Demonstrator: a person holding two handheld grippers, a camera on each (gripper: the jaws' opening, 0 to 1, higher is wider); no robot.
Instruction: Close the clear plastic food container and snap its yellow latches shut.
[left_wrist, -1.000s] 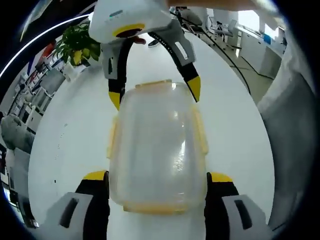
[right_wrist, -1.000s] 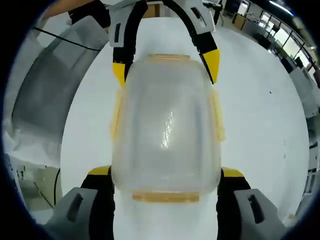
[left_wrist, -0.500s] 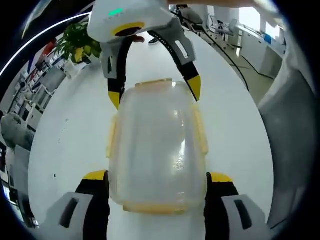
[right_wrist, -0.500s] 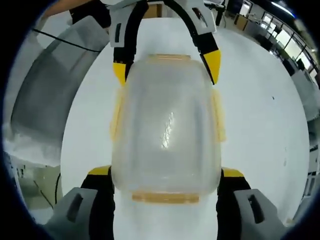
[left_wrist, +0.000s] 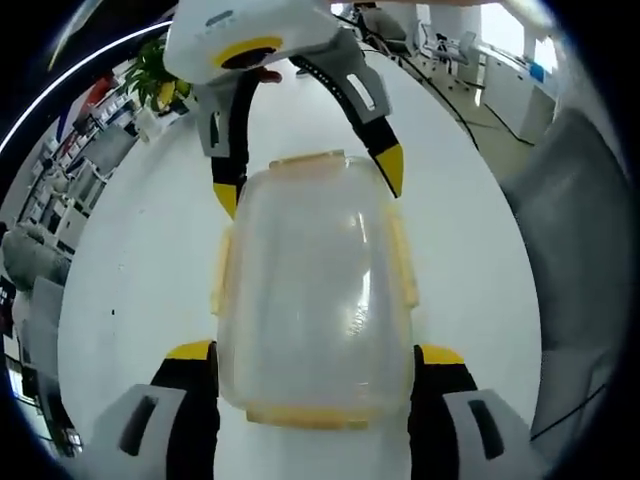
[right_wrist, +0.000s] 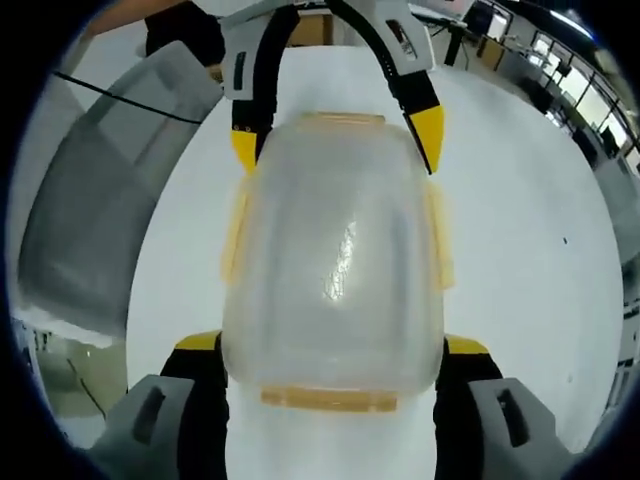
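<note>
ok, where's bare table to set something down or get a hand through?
Bare white tabletop lies on both long sides of the clear plastic food container with yellow latches, out to the table edge. Crowded at the container's two ends: the left gripper straddles one, the right gripper the other.

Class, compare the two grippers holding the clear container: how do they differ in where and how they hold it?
The left gripper holds one end of the clear container; the right gripper holds the opposite end. In each view, that view's own jaws flank the near end and the other gripper reaches in from the far end. Both straddle the container with yellow-tipped jaws.
</note>
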